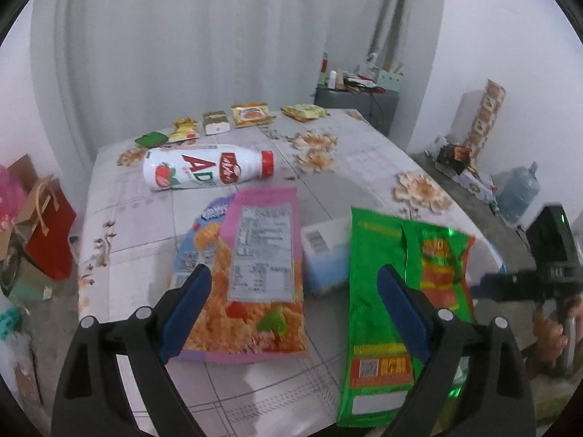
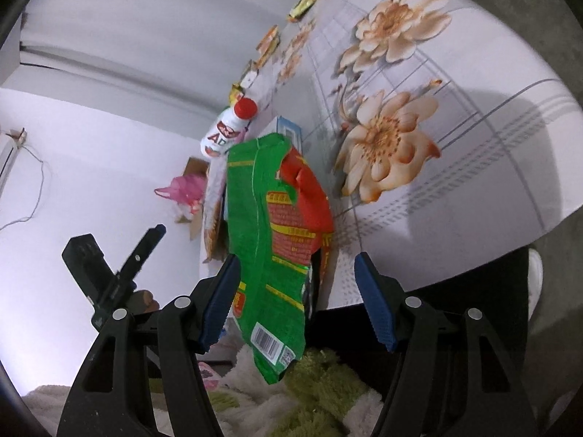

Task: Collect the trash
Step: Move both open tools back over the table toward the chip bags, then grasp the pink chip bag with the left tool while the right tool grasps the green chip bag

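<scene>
Green snack bag [image 1: 379, 284] flat at near table [image 1: 364, 167] edge, lower end overhanging, torn flap up top. Thin crinkly film: likely light, limp, slippery; best pinched at overhanging edge or side seam. Pink snack bag [image 1: 251, 276] just beside, white bottle [image 1: 207, 168] lying farther back. Left gripper [image 1: 291, 306] fingers spread wide, holding nothing. Right gripper [image 2: 297, 298] likewise spread, straddling bag's lower half, pads [image 2: 375, 306] apparently not touching.
</scene>
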Available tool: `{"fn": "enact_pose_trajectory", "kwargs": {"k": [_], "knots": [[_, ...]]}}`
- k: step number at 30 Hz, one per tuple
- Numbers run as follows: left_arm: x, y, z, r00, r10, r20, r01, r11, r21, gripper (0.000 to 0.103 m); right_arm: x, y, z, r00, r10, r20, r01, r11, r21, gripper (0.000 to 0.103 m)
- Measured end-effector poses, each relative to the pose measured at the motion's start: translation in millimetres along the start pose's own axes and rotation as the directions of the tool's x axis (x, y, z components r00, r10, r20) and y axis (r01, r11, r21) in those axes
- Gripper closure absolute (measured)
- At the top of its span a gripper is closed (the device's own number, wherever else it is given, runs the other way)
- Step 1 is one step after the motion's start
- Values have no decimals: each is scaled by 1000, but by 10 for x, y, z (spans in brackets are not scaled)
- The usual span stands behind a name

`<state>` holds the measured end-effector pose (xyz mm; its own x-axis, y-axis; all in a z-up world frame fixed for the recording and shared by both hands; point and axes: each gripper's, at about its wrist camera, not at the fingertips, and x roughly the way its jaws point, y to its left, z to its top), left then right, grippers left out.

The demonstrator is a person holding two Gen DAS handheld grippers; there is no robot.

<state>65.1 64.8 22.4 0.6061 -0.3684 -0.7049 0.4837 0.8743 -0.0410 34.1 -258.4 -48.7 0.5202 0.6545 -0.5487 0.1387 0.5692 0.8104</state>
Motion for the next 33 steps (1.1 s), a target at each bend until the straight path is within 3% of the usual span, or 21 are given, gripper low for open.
{"fn": "enact_pose_trajectory", "kwargs": {"k": [5, 7, 10, 15, 21, 26, 33], "knots": [[111, -141, -150, 1000, 23, -15, -21, 996, 89, 13, 172, 89, 20, 1000, -9, -28, 9, 1000, -1, 46], [186, -200, -206, 997, 80, -20, -76, 988, 135, 13, 236, 136, 45, 999, -13, -32, 13, 1000, -4, 47], [311, -263, -290, 981, 193, -26, -183, 960, 213, 18, 273, 173, 53, 999, -20, -38, 20, 1000, -11, 49], [435, -345, -410, 959, 283, -14, -264, 912, 314, 23, 413, 237, 107, 999, -21, -42, 21, 1000, -10, 50], [544, -380, -466, 937, 351, -3, -324, 867, 378, 41, 389, 206, 102, 999, -12, -43, 12, 1000, -2, 52], [610, -331, -461, 934, 357, -28, -327, 880, 344, 66, 280, 115, 45, 998, 18, -55, -16, 1000, 25, 57], [645, -302, -447, 936, 349, -36, -322, 896, 306, 84, 259, 58, 13, 998, 28, -64, -25, 999, 39, 68]]}}
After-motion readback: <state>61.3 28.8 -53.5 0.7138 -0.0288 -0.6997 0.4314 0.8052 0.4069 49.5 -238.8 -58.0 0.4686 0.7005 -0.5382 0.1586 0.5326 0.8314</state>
